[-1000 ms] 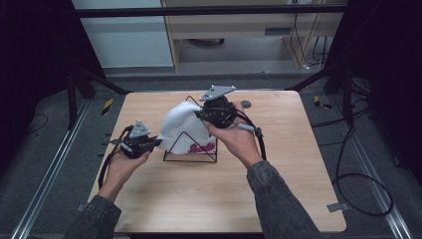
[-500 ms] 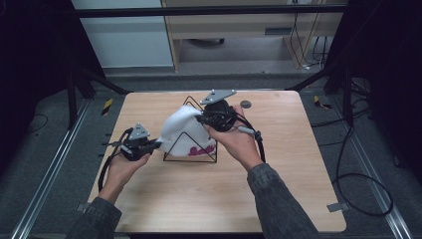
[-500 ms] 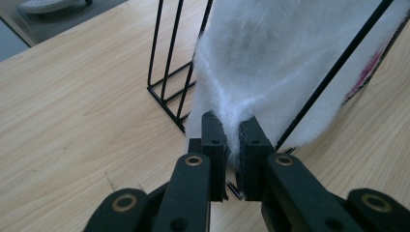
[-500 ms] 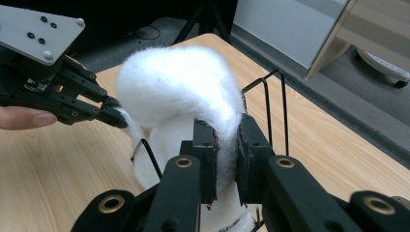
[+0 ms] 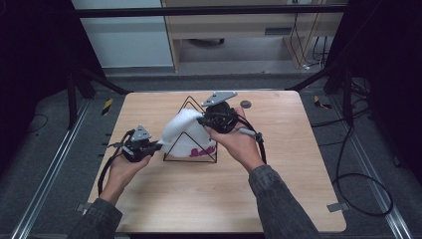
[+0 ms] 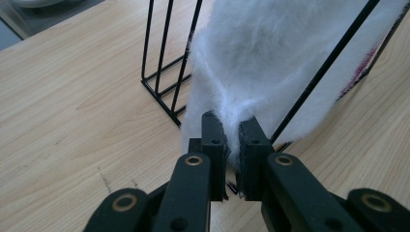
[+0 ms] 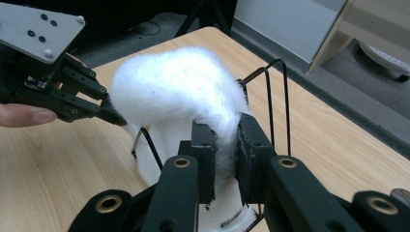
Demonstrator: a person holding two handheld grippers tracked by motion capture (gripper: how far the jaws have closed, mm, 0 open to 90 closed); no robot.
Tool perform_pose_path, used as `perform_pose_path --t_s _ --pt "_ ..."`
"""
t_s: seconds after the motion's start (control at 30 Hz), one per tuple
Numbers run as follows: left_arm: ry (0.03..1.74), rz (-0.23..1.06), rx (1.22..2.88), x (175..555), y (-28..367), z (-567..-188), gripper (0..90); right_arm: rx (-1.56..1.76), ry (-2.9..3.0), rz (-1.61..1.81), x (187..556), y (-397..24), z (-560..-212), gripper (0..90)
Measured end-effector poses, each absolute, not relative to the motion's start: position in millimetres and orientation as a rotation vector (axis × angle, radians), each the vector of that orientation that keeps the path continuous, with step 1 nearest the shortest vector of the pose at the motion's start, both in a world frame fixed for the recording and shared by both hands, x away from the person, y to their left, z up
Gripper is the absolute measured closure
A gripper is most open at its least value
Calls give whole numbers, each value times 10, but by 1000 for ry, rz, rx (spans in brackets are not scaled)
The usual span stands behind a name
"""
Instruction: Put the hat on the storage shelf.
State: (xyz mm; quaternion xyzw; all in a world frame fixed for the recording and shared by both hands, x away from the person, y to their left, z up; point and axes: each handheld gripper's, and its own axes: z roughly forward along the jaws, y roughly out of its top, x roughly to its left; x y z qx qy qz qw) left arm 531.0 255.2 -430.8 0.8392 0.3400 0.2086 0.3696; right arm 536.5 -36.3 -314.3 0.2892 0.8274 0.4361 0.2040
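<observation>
While both hands work over the wooden counter (image 5: 278,189), the step in hand seems to be to drape the white fluffy cloth (image 5: 185,130) over the black wire rack (image 5: 190,158), which stands near the middle of the counter, slightly to the far side. The cloth already lies over the top of the rack and hangs down on both sides, with a pink print low on the near right side.

To do this well, I think the two sides must go down evenly, so that the wire peak stays under the middle of the cloth and the light rack does not tip or slide.

The left hand-held gripper (image 6: 233,140), at the left of the rack and low near the counter, has its jaws narrow and pinches the lower edge of the cloth. It is better to hold this edge calm, not to pull it to the left.

The right hand-held gripper (image 7: 225,145), at the far right and higher, is also narrow and clamps a fold of the cloth near the top. Its jaws have just been opening a little with the cloth between them.
</observation>
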Motion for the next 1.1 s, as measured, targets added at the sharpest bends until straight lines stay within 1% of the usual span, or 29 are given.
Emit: perform_pose_path --t_s 0.47,0.6,0.63,0.67,0.73,0.77,1.1 --pt "895 499 2185 5333 2564 -4443 837 832 2362 1155 5378 -306 -3232 773" --pt "917 484 2190 5341 2589 -4498 828 824 2378 1151 5369 -263 -3253 725" --pt "917 484 2190 5341 2589 -4498 821 824 2378 1151 5369 -263 -3253 725" --pt "925 480 2188 5337 2603 -4505 809 823 2379 1146 5362 -258 -3252 697" --pt "930 487 2190 5330 2611 -4503 796 822 2379 1146 5356 -262 -3251 686" --pt "937 489 2188 5320 2619 -4494 764 820 2376 1148 5338 -276 -3253 673" --pt "924 547 2171 5201 2684 -4416 661 837 2360 1156 5219 -412 -3288 624"
